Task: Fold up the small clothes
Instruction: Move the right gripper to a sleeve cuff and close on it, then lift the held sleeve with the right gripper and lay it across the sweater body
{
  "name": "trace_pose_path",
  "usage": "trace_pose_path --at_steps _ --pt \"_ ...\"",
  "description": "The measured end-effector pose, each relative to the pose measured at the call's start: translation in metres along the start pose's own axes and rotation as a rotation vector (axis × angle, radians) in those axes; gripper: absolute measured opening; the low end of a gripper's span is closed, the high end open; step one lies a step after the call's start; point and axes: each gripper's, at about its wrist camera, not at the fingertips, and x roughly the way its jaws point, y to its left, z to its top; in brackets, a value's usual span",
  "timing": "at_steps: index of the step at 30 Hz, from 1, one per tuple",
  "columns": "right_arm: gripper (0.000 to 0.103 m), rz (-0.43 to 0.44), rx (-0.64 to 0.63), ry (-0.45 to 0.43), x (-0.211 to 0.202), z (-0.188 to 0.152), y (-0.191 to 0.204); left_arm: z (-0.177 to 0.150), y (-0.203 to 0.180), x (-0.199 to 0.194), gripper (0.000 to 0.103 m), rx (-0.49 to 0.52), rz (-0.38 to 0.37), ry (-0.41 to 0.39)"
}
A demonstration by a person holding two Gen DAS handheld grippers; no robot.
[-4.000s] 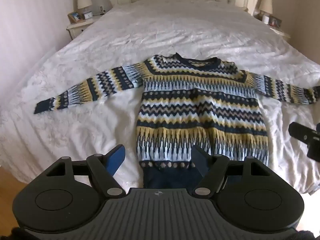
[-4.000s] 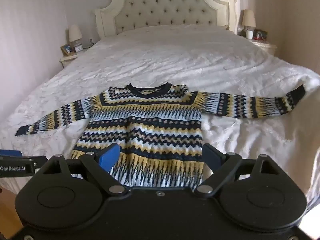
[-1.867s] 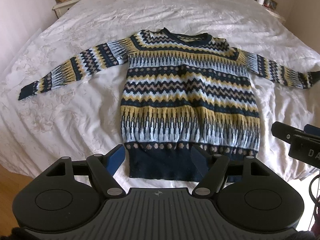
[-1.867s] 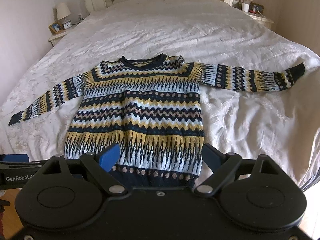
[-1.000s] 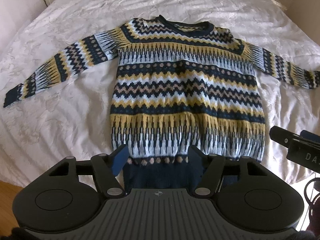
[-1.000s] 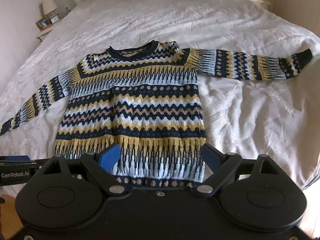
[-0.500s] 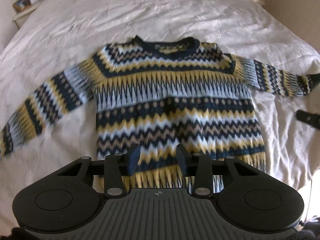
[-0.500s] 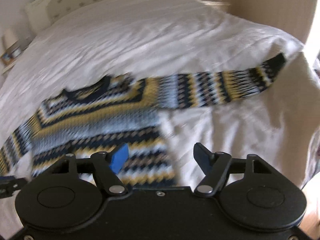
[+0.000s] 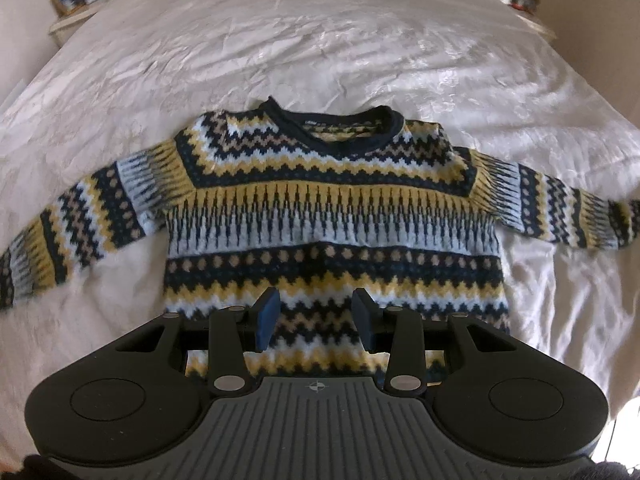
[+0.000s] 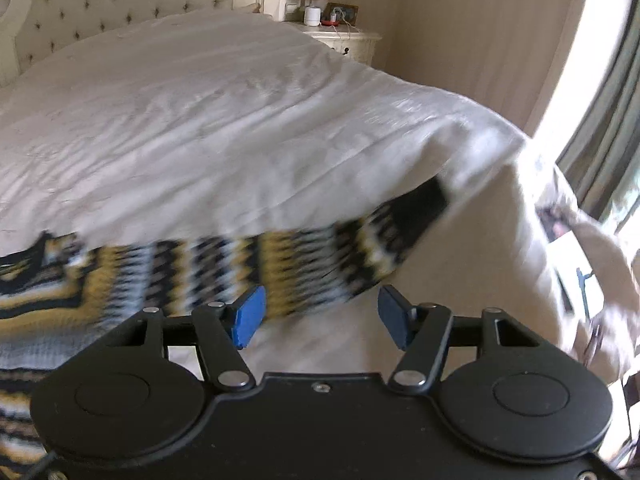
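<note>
- Zero folds so far, going by how things lie: the sweater point(image 9: 332, 216) is flat on the bed point(image 9: 320, 40), front up, collar toward the headboard point(image 10: 120, 4), both sleeves spread out sideways.
- Pretty much everything is left: sleeves in, then the body doubled up.
- Left gripper point(image 9: 316, 316) hangs over the lower body of the sweater, narrowly parted, nothing between the pads.
- Right gripper point(image 10: 320, 316) is by the right sleeve point(image 10: 304, 268) near its dark cuff; its jaws have just been closing but sit about half open on no cloth. That view is blurry.
- My guess is that sleeve gets grabbed first.
- Nightstand point(image 10: 344, 42) with a lamp sits beyond the bed.
</note>
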Motion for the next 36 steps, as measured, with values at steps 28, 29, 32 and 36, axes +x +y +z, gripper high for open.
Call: trace_pose_path --at_steps 28,29,32,36 --pt "0.012 0.516 -0.027 0.156 0.098 0.094 -0.076 -0.006 -0.065 -0.018 0.039 -0.143 0.165 -0.019" --pt "0.012 0.554 -0.015 0.149 0.089 0.098 -0.065 -0.006 -0.060 -0.020 0.039 -0.149 0.165 -0.025" --pt "0.012 0.661 0.006 0.122 0.058 0.112 -0.021 -0.006 -0.042 -0.024 0.039 -0.159 0.163 -0.043" --pt "0.012 0.793 0.027 0.086 0.018 0.130 0.044 -0.009 -0.014 -0.026 0.039 -0.158 0.153 -0.055"
